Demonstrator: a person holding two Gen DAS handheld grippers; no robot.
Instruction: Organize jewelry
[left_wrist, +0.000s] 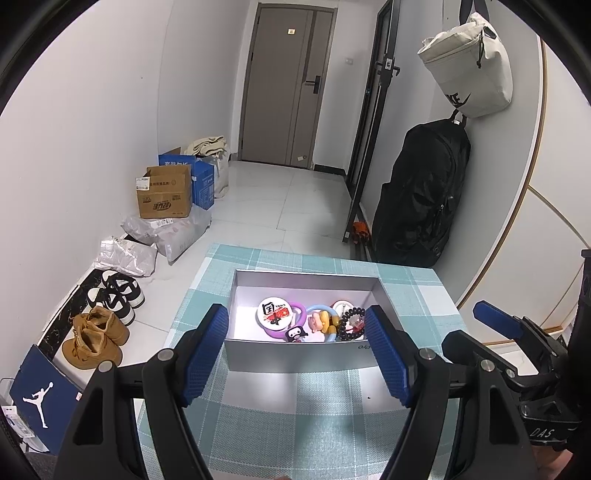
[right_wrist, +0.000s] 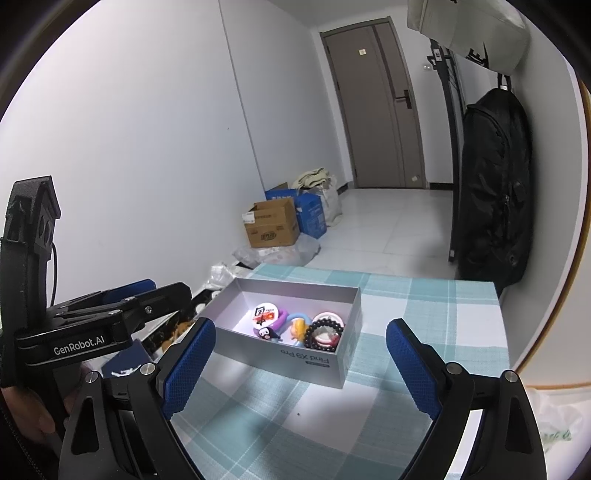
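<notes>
So the table with the teal-and-white checked cloth takes up the bottom of both views, and a grey box with no lid sits on it. All the jewelry is already in the box, bunched toward its right end: a round white badge with red and black print, a purple ring with a little black-and-white cartoon charm, a light blue ring with a yellow and pink figure on it, and a dark beaded bracelet over by the right wall.

The left gripper is low over the cloth, pointing straight at the near wall of the box. Its jaws are wide apart with nothing in them, and the blue pads frame the box on both sides without touching it, from what I can tell.

The right gripper sits off to the right and a bit further back, also spread wide and empty, aimed at the box's near right corner. In its view the box is between the fingers but ahead of the tips.

Nothing sits between either gripper and the box. Around the room: a black backpack hanging on the right wall with a white bag above it, cardboard boxes and shoes on the floor to the left, a grey door at the back.
</notes>
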